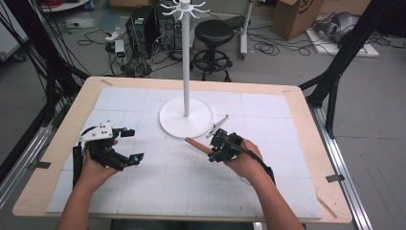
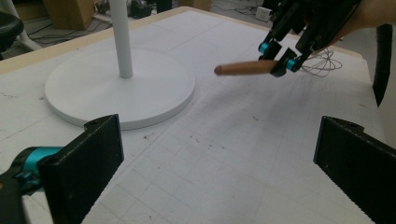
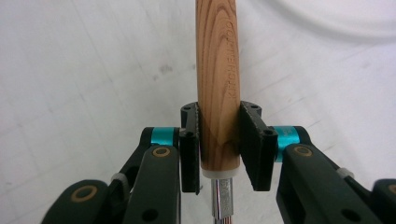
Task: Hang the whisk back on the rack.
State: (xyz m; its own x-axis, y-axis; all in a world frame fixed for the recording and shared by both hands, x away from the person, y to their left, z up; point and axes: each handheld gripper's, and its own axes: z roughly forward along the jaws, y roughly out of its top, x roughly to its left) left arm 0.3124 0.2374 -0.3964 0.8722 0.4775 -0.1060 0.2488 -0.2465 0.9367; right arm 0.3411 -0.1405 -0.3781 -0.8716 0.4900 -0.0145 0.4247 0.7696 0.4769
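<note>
My right gripper is shut on the wooden handle of a whisk, held just above the white mat right of centre, its end pointing left. In the right gripper view both pads clamp the handle near its metal neck. From the left gripper view, the handle sticks out of the right gripper, with the wire loops behind it. My left gripper stands open over the mat at the left, with nothing between its pads.
A white hook stand rises from a round base at the mat's middle back, close to the whisk handle's tip. The white gridded mat covers a wooden table. A stool, boxes and cables lie beyond.
</note>
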